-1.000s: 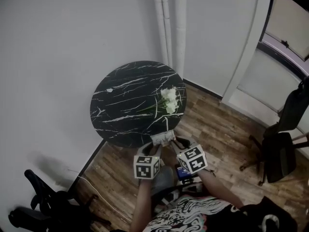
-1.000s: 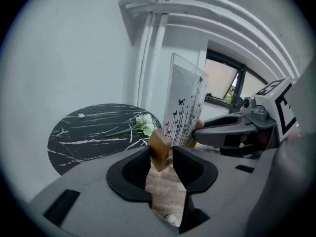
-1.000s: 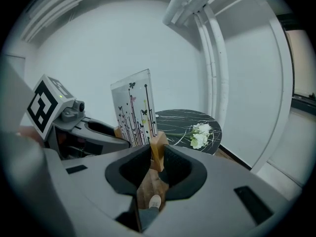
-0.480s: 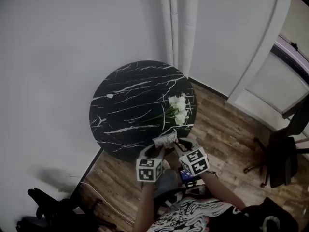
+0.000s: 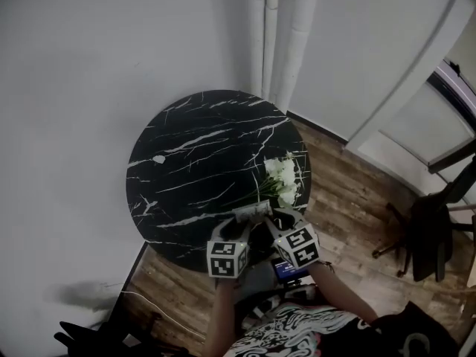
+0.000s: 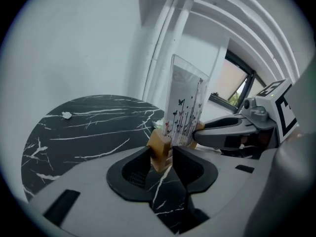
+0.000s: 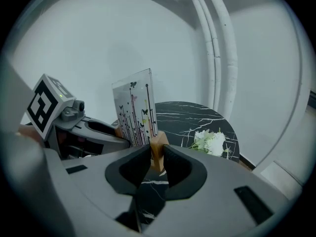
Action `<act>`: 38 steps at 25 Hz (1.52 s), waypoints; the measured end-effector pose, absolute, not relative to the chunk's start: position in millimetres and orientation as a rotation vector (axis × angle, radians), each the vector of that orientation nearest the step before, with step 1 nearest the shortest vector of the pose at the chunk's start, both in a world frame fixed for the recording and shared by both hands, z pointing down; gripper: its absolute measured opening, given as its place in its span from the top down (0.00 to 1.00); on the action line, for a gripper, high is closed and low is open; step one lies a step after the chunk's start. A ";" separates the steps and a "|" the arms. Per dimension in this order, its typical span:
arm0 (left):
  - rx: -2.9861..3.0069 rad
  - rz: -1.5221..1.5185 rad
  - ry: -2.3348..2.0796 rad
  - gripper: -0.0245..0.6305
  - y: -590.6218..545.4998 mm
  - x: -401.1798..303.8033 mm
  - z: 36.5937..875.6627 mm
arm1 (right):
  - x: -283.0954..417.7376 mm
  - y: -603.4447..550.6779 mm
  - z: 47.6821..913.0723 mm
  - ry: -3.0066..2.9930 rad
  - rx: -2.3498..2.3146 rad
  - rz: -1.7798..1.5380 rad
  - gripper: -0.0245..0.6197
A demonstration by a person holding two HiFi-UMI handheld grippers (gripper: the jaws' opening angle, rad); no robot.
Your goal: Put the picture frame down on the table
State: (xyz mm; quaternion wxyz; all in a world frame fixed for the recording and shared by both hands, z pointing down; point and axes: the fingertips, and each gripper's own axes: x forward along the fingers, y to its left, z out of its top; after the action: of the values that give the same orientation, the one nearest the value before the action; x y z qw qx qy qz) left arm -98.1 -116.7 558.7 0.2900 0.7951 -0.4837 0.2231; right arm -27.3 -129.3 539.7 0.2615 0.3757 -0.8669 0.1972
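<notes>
Your round black marbled desk (image 5: pixel 186 162) fills the middle of the head view. At its near edge you hold both tools side by side, your left gripper (image 5: pixel 236 230) and your right gripper (image 5: pixel 274 225), each tilted down towards the desk top. Between them stands the picture frame (image 6: pixel 185 107), a clear upright panel printed with stems and butterflies and set in a wooden base (image 6: pixel 159 149). Your left fingers (image 6: pixel 134 166) are clamped on one end of that base and your right fingers (image 7: pixel 129 168) on the other, so the frame sits over the desk's near edge. Whether the base touches the top cannot be told. A bunch of white flowers (image 5: pixel 282 181) lies on the desk just beyond the frame, towards the right. A small white scrap (image 5: pixel 158 159) lies well apart from them at the left.
</notes>
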 end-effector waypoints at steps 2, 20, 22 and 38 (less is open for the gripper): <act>2.133 0.591 -1.278 0.73 -133.1 -105.4 560.0 | -33.9 -145.4 540.7 -2.343 1.043 0.534 0.84; 2.159 0.539 -1.187 0.74 -183.8 -138.8 562.0 | -65.9 -195.2 543.2 -2.299 1.123 0.550 0.84; 2.165 0.534 -1.186 0.74 -185.3 -137.5 559.5 | -64.4 -196.6 540.4 -2.306 1.126 0.551 0.84; 2.220 0.490 -1.214 0.74 -195.2 -126.7 532.6 | -53.3 -206.2 512.9 -2.347 1.144 0.461 0.84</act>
State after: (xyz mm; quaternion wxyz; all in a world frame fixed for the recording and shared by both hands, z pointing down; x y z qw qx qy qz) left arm -126.7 -195.2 532.6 0.2787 0.8273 -0.4524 0.1826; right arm -53.3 -206.2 512.9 0.2429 0.4185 -0.8587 0.1688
